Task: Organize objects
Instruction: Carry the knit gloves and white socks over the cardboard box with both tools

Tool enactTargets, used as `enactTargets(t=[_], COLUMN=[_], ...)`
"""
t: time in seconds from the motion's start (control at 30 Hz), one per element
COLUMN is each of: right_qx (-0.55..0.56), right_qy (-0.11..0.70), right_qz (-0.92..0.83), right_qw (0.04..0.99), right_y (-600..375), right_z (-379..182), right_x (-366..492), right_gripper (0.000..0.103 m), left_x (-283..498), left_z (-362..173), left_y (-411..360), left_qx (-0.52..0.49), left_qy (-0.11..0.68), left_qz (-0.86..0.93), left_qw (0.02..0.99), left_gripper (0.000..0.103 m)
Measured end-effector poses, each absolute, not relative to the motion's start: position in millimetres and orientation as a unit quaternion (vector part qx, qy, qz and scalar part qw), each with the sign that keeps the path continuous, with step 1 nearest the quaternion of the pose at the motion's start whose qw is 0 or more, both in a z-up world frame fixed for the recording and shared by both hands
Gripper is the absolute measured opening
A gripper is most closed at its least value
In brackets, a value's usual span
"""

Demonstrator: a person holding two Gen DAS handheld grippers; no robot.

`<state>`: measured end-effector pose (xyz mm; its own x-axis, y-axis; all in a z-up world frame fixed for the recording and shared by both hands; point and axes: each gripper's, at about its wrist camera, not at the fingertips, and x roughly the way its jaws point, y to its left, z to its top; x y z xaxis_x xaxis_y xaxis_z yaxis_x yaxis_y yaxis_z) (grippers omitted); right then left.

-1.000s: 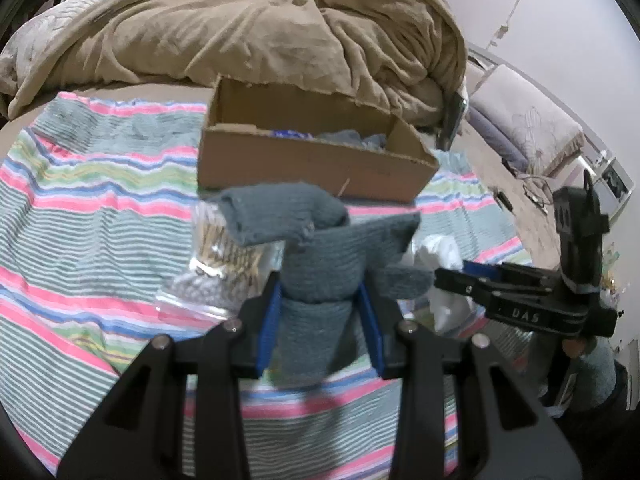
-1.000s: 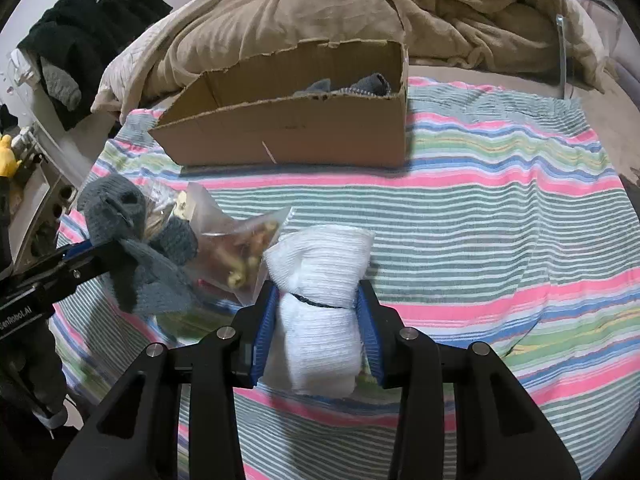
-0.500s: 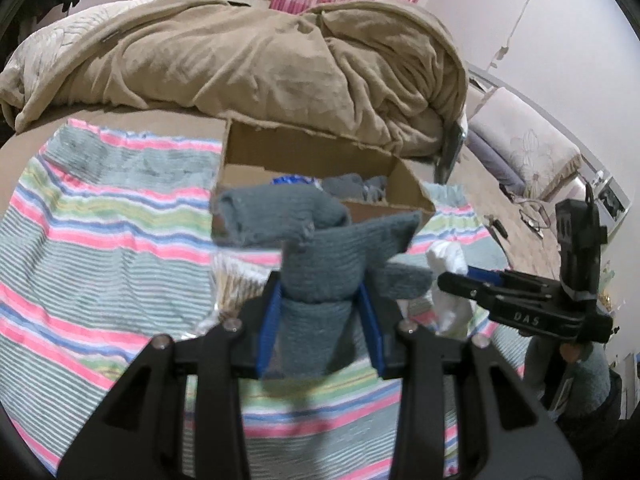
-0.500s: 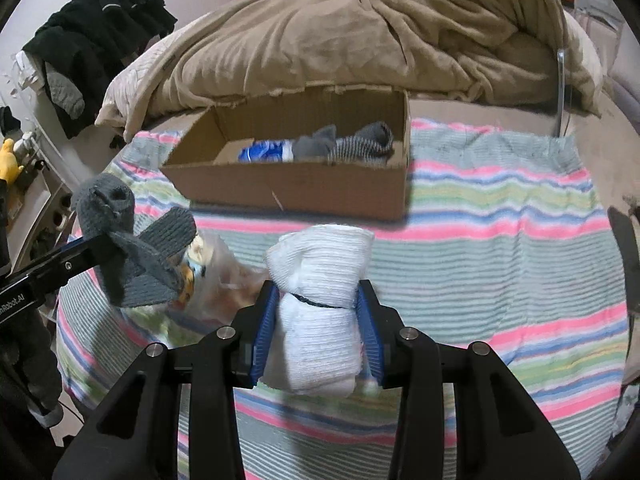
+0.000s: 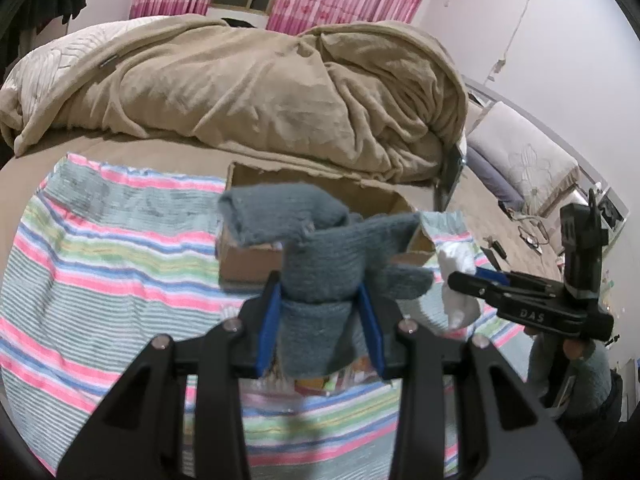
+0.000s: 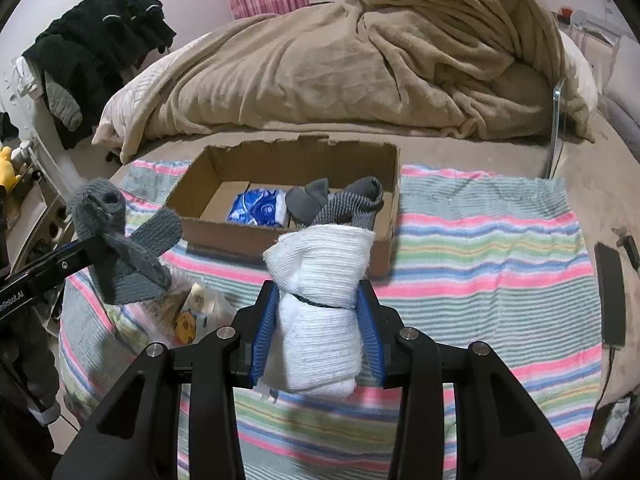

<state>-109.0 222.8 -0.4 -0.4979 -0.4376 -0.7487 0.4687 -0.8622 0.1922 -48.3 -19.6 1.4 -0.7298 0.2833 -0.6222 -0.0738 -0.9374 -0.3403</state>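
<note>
My left gripper (image 5: 320, 328) is shut on a rolled grey sock bundle (image 5: 320, 248) and holds it in the air in front of the cardboard box (image 5: 248, 260). The grey bundle also shows at the left of the right wrist view (image 6: 120, 240). My right gripper (image 6: 318, 336) is shut on a rolled white sock bundle (image 6: 320, 292), held above the striped cloth (image 6: 480, 248) just short of the box (image 6: 288, 240). The white bundle shows at the right of the left wrist view (image 5: 458, 280). The box holds a blue-and-white pack (image 6: 258, 208) and grey socks (image 6: 340, 200).
A clear plastic bag of small items (image 6: 188, 312) lies on the cloth below the grippers. A rumpled tan blanket (image 6: 360, 68) is piled behind the box. Dark clothes (image 6: 100, 40) hang at the far left. A black phone (image 6: 610, 288) lies at the right.
Both grippers have risen with their sock bundles and moved toward the box. The inside of the box has come into view in the right wrist view.
</note>
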Motion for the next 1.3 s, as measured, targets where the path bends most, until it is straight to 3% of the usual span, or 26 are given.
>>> enactTargets(t=[0.63, 1.3], right_qx=[0.405, 0.399], right_qy=[0.031, 0.024], right_qz=[-0.875, -0.882], right_qw=[0.262, 0.251], right_y=[211, 208], right_z=[17, 11], right_x=[-148, -204], right_gripper=[0.042, 0.042], left_x=[-91, -155], left_z=[19, -15], left_y=[-28, -34], left_qx=[-0.325, -0.355], left_qy=[-0.136, -0.13], left_qz=[0.931, 0.922], left_qw=[0.1, 0.085], left_gripper=[0.038, 0.038])
